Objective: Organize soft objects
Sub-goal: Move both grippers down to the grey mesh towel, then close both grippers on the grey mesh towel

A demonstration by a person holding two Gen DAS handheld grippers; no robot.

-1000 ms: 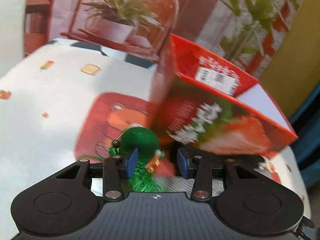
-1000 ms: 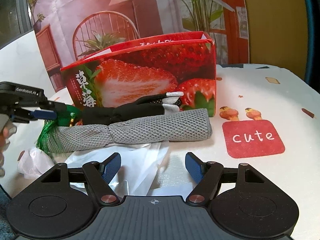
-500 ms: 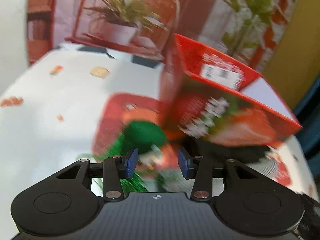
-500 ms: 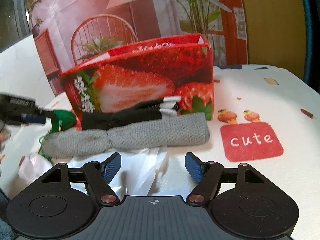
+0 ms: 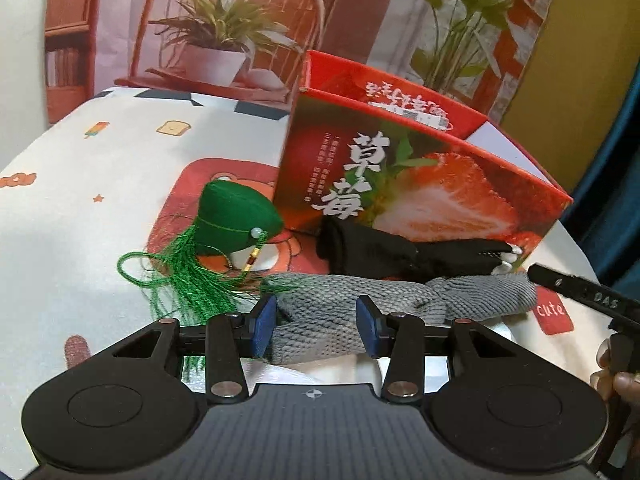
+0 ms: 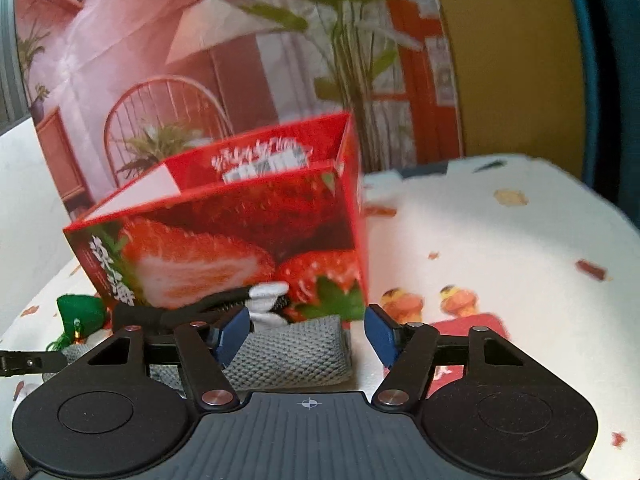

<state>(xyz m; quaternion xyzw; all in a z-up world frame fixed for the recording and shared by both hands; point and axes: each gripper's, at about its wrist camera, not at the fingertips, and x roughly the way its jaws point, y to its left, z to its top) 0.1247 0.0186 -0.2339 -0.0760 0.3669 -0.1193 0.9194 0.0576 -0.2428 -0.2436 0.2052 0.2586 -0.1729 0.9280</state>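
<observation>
Grey knitted cloth (image 5: 400, 300) lies before the strawberry box (image 5: 420, 184); we straddle its ends, left gripper (image 5: 316, 322) parted and empty, right gripper (image 6: 306, 332) closing, to lift it evenly.

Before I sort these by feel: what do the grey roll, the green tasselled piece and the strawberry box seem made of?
Grey roll: coarse knitted fabric, matte; an open waffle-like weave shows. Green tasselled piece: probably thread-wound or satin cloth with a slight sheen, with loose silky fringe. Strawberry box: glossy printed cardboard with crisp folded edges.
</observation>
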